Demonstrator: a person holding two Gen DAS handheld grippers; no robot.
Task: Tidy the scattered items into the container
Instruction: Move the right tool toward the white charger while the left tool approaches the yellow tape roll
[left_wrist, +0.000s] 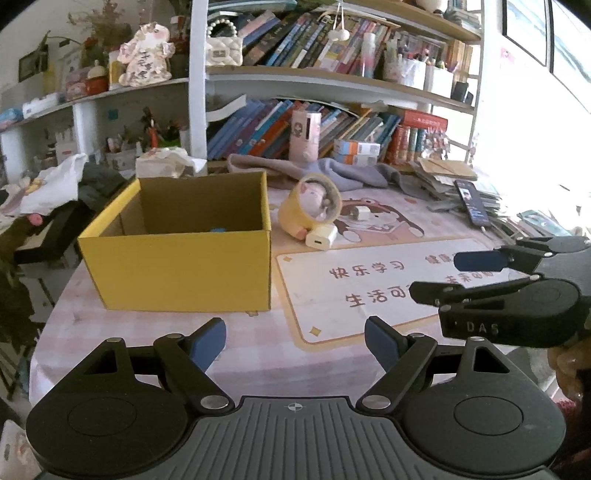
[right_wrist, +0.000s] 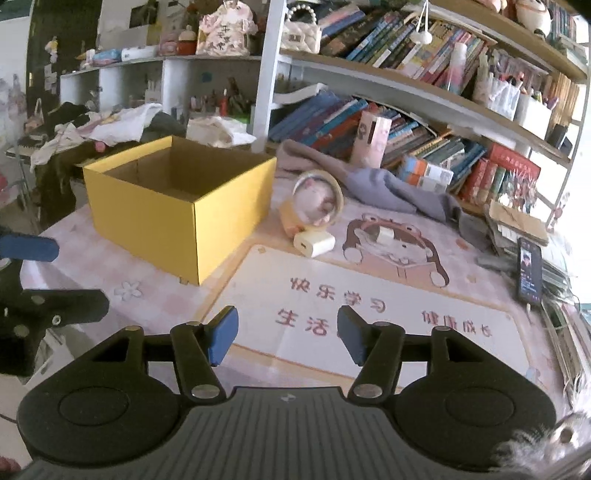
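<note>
Left tool (left_wrist: 295, 341): open, empty, low over the table (left_wrist: 258, 354).
Right tool (right_wrist: 283, 338): open, empty.
Box (left_wrist: 177, 269): yellow, open-topped, beyond left tool.
Charger (right_wrist: 314, 243): white, on table right of box, touching tape roll (right_wrist: 319, 201).

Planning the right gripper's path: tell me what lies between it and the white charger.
Only bare printed mat lies between the right gripper and the charger; the right wrist view shows it.

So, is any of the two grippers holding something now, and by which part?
No, nothing is held. The left gripper and the right gripper are both open, with only the table mat visible between their fingers.
</note>
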